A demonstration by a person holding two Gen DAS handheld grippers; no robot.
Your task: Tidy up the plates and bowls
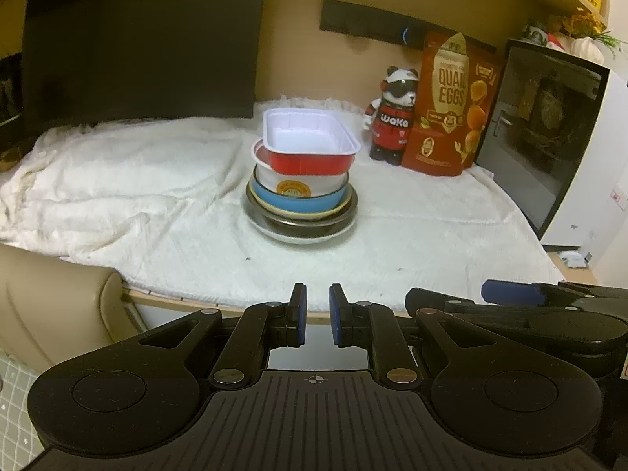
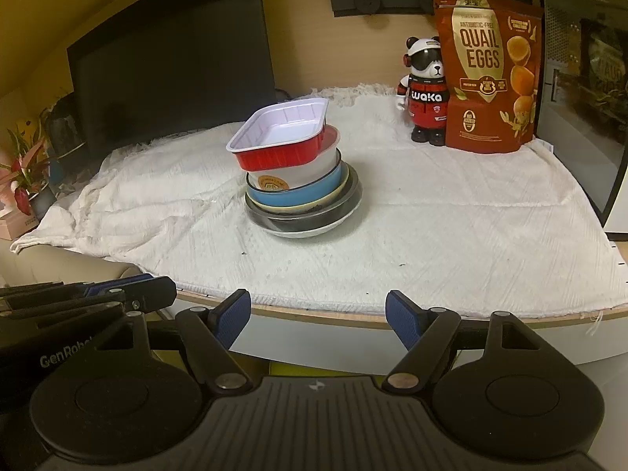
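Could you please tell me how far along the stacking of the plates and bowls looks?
Apparently done: one stack stands on the white cloth, red tray tilted on top. In hand: nothing; left tool shut, right tool open, both empty. Left: perhaps levelling the tray.

A red tray [image 1: 310, 148] with a white inside is topping the stack, sitting over a white bowl [image 1: 294, 184] with an orange emblem, a blue bowl [image 1: 302, 199], a cream plate [image 1: 302, 216], a dark dish [image 1: 302, 225] and a white plate [image 1: 302, 237]. The white cloth [image 1: 157, 196] is showing a crinkled weave. The panda figure [image 1: 392, 117] is wearing red and black beside a dark red and gold bag [image 1: 451, 106], and both grippers are showing blue pads [image 2: 400, 318] on black arms.
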